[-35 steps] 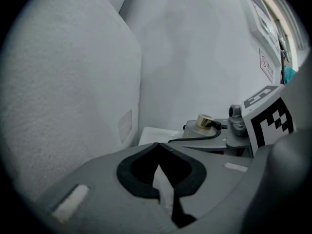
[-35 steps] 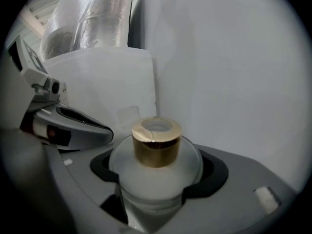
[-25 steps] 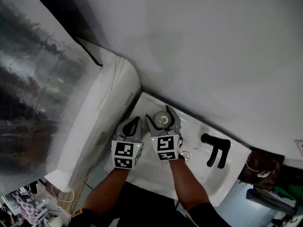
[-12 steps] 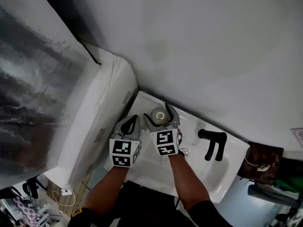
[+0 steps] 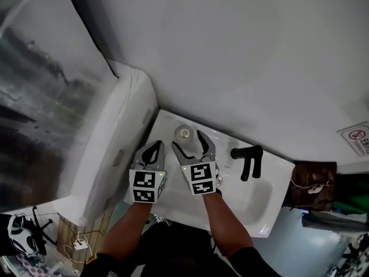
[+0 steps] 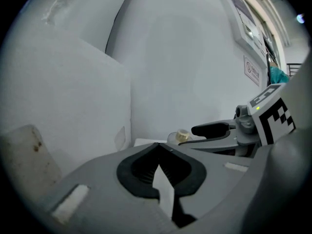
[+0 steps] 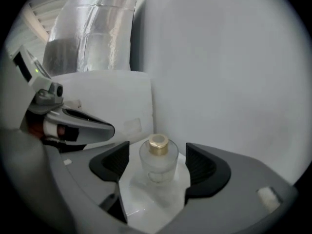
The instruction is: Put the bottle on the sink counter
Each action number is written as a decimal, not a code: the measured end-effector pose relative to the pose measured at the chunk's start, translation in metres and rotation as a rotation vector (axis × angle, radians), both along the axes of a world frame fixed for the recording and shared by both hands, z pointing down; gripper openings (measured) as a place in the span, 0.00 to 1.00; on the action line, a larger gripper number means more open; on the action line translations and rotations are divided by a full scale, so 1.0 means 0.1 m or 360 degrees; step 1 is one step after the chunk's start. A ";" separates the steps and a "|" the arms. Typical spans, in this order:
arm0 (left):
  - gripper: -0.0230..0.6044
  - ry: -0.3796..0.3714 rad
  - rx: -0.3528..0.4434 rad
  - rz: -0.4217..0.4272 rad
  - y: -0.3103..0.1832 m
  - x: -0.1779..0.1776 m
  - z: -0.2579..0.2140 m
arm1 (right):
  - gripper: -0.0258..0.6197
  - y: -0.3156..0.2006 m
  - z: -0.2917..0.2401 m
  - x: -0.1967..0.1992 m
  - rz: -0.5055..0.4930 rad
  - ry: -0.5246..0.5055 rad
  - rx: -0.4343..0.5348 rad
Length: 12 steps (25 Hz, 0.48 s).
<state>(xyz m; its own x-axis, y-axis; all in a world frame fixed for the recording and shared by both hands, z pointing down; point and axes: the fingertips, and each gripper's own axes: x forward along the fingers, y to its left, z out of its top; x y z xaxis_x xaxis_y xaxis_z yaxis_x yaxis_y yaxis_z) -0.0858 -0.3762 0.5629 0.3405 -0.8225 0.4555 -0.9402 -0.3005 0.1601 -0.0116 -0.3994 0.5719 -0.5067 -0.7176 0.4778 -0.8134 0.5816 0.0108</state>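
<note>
The bottle [image 5: 184, 133], frosted glass with a gold cap, stood upright on the white surface [image 5: 225, 145] at its back left corner, close to the wall [image 5: 242, 62] behind and near the left edge. The right gripper [image 5: 187, 140] reached in from the front. Its jaws stood wide on either side of the bottle and were closing, but a gap showed at each flank and neither pad touched the glass. The left gripper [image 5: 154, 147] hung just beside it, nearer the left edge, with its jaws clenched tip to tip and nothing between them. Along the back edge a bare strip of the surface ran from the bottle to the black tap [image 5: 247, 159], which stood well apart to the right. The basin [image 5: 251, 203] dipped in front of the tap and took up the right part. Past the left edge rose a tall white block [image 5: 118, 149], so there was little room on that side. The space toward the front edge was taken by the two grippers and the person's forearms [image 5: 225, 227]. A silver foil duct [image 5: 40, 97] filled the far left.
</note>
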 end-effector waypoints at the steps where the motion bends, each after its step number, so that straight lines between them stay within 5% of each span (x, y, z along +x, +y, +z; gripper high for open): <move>1: 0.04 -0.0001 0.0011 0.0006 0.04 0.00 -0.03 | 0.59 0.05 -0.07 0.02 0.0019 -0.0011 0.0018; 12: 0.04 -0.0012 0.0174 0.0121 0.60 0.12 -0.55 | 0.23 0.75 -0.56 0.24 0.0232 -0.0123 0.0106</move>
